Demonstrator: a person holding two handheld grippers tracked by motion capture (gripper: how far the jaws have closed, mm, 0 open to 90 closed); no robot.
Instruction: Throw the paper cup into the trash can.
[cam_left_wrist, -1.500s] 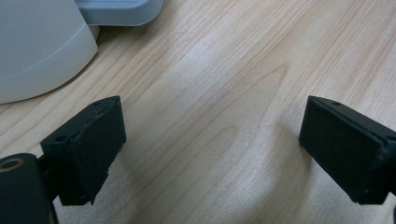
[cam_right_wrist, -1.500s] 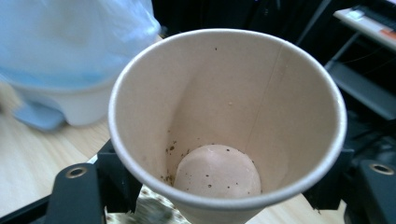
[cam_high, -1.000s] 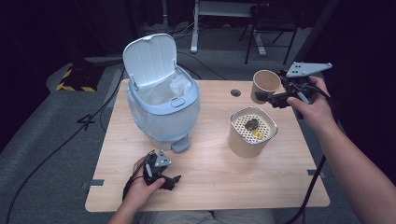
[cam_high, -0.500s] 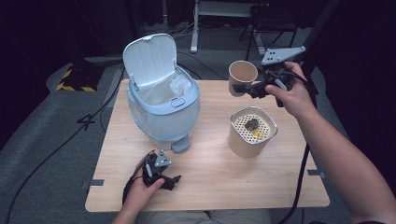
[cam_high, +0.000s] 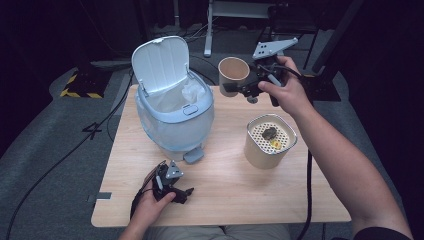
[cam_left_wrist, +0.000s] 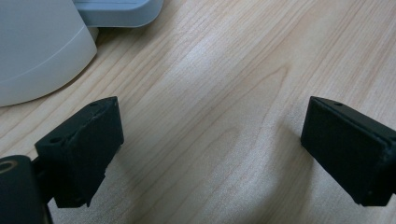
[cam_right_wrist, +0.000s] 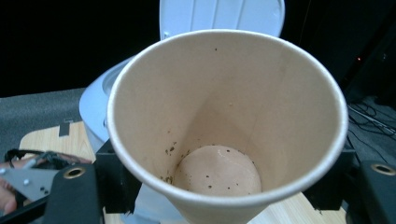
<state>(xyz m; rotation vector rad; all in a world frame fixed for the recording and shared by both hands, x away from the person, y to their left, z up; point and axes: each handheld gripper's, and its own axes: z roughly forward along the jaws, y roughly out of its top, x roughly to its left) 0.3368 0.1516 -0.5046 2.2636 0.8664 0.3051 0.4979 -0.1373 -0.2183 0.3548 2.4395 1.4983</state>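
Observation:
My right gripper (cam_high: 235, 86) is shut on a tan paper cup (cam_high: 233, 75), held up in the air over the table's far edge, to the right of a pale blue pedal bin (cam_high: 175, 120) whose lid (cam_high: 161, 64) stands open. In the right gripper view the cup (cam_right_wrist: 224, 121) is tipped toward the camera, with dark specks inside, and the jaws clamp it from both sides. The bin (cam_right_wrist: 100, 107) lies beyond it. My left gripper (cam_high: 181, 192) rests on the table near the front edge, open. Its jaws stand wide apart over bare wood in the left gripper view, with the left gripper (cam_left_wrist: 212, 154) holding nothing.
A beige canister (cam_high: 269, 142) with a perforated top and small scraps on it stands on the wooden table (cam_high: 225, 200) at the right. The bin's pedal (cam_high: 193, 155) juts toward the left hand. Cables run over the grey floor around the table.
My right hand has carried the cup leftward and a little upward, from above the canister's far right toward the open bin. The left hand has stayed put.

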